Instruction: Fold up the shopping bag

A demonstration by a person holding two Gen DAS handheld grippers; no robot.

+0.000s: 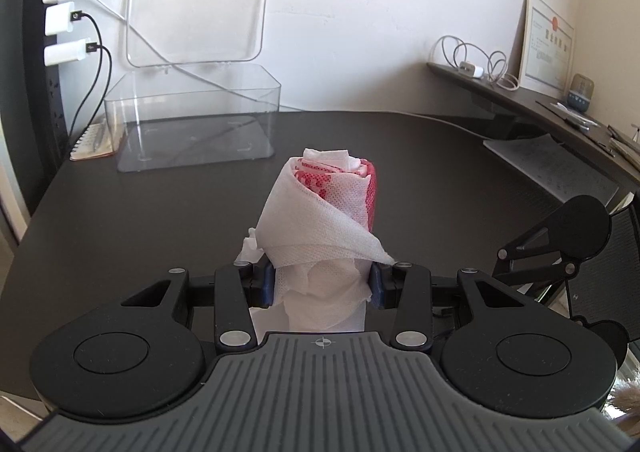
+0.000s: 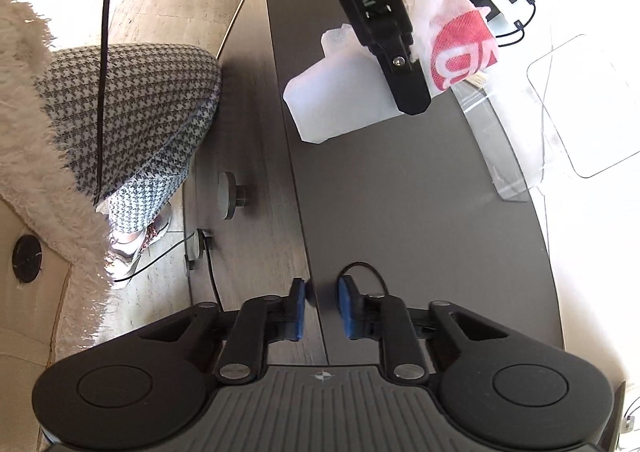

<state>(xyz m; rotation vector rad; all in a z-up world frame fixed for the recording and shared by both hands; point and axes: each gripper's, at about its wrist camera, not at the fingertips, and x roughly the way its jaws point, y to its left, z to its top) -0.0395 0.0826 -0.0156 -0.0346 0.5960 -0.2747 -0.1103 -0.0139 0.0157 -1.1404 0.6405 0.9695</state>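
Note:
The shopping bag (image 1: pixel 320 212), white non-woven fabric with red print, is rolled into a bundle that stands up over the dark table (image 1: pixel 440 180). My left gripper (image 1: pixel 322 284) is shut on the lower end of the roll, with a blue pad pressing on each side. In the right wrist view the same bag (image 2: pixel 460 48) shows at the top, with a flat white flap (image 2: pixel 340 100) spread below the left gripper's black finger (image 2: pixel 400 52). My right gripper (image 2: pixel 322 308) points down at the table's front edge, well away from the bag. A narrow gap separates its blue pads, and nothing is between them.
A clear plastic box (image 1: pixel 192 120) with its lid raised stands at the back left, with a notebook (image 1: pixel 90 144) beside it. Chargers and cables (image 1: pixel 60 16) hang at the far left. A shelf (image 1: pixel 520 92) with cables and a frame curves along the right. A person's houndstooth-clad leg (image 2: pixel 132 112) is by the table front.

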